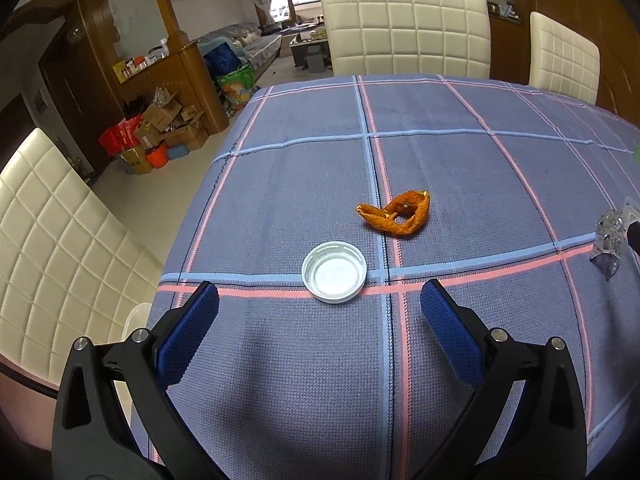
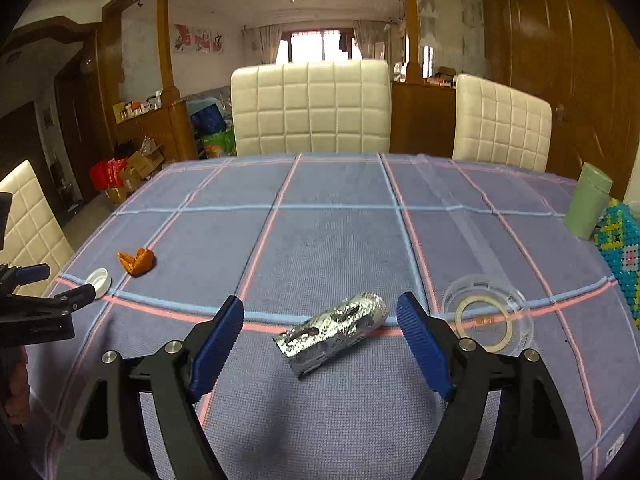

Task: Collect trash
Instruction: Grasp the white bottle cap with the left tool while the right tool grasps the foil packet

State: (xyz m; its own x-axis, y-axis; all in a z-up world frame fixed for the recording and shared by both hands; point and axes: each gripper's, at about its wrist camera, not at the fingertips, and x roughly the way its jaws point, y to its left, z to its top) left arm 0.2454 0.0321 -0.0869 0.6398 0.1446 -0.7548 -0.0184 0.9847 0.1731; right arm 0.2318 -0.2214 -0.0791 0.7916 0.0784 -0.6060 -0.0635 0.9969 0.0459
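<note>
A white bottle cap (image 1: 334,271) lies open side up on the checked tablecloth, just ahead of my open, empty left gripper (image 1: 319,304). A piece of orange peel (image 1: 396,214) lies a little beyond it. In the right wrist view a crumpled silver foil wrapper (image 2: 334,326) lies between the fingers of my open right gripper (image 2: 320,314), not held. The cap (image 2: 99,280) and peel (image 2: 137,262) show at far left, with the left gripper (image 2: 60,288) beside the cap. The foil (image 1: 608,240) shows at the right edge of the left wrist view.
A clear round lid with a tape ring (image 2: 486,318) lies right of the foil. A green flask (image 2: 588,206) and a beaded box (image 2: 620,256) stand at the right. White chairs (image 2: 310,108) stand along the far and left edges of the table (image 2: 340,192).
</note>
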